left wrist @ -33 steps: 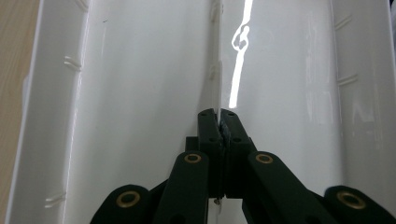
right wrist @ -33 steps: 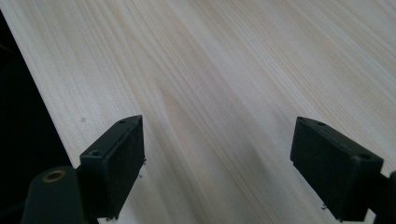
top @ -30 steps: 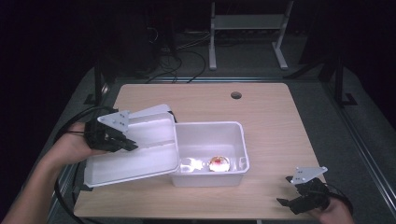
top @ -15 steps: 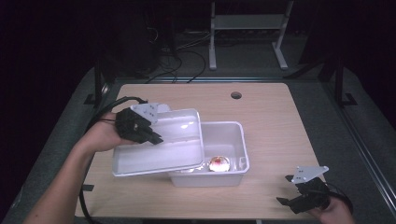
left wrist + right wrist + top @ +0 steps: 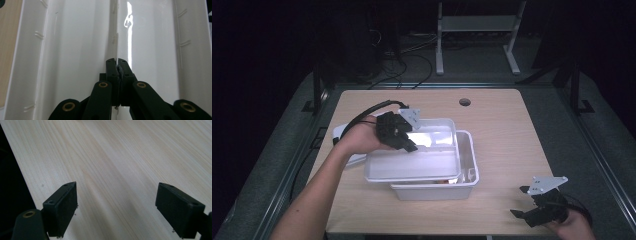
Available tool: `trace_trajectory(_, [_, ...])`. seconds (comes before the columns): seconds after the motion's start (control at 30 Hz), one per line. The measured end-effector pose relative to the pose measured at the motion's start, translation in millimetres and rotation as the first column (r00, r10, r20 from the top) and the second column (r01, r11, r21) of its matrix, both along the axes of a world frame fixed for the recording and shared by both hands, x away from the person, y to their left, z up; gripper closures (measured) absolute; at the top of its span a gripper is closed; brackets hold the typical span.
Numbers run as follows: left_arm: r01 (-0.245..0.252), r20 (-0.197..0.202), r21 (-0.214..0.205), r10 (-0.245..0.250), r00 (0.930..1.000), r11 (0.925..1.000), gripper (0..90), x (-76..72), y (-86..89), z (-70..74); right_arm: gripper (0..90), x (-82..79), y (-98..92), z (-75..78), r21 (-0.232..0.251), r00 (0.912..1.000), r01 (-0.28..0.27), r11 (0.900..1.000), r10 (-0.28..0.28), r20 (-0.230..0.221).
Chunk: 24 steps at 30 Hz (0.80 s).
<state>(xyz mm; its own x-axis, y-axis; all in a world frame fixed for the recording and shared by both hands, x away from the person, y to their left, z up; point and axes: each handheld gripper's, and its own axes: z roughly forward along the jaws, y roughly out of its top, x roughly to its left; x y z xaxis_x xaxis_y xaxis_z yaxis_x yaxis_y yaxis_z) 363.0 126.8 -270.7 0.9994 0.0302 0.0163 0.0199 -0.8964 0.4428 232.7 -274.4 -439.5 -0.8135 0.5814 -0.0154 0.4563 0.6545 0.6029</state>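
The white lid (image 5: 412, 162) hangs in my left claw (image 5: 404, 141), pinched by a thin raised rib (image 5: 115, 37) that runs down its middle; the jaws are pressed together on that rib, as the left gripper view shows. The lid lies over the white bin (image 5: 437, 187), covering most of it but skewed: it overhangs the bin's left edge, while the bin's right rim (image 5: 471, 160) stands uncovered beyond it. Its long axis runs left to right across the table (image 5: 502, 130), roughly along the bin's own. So I judge the coming move to be a short shift rightward and down to seat it square. My left hand (image 5: 359, 137) is the one at the work. My right claw (image 5: 539, 210) rests well apart near the table's front right corner, jaws wide apart over bare wood.
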Motion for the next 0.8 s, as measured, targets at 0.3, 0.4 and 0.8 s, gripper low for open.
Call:
trace_trajectory(0.3, [0.016, -0.017, 0.010, -0.016, 0.9997, 0.9998, 89.3, 6.0, -25.0, -11.1, 17.4, -2.3, -1.5, 2.5, -0.009, 0.9999, 0.001, 1.0000, -0.001, 0.012])
trace_trajectory(0.4, [0.021, -0.026, 0.010, -0.020, 0.9994, 0.9997, 89.3, 7.6, -32.2, -15.9, 17.4, -1.9, -0.8, 2.9, -0.006, 0.9999, -0.002, 1.0000, 0.002, 0.011])
trace_trajectory(0.8, [0.025, -0.041, 0.046, -0.023, 0.9989, 0.9986, 89.3, 16.2, -47.9, -31.9, 17.5, -1.7, -2.7, 2.4, -0.005, 0.9999, -0.004, 1.0000, 0.004, 0.016])
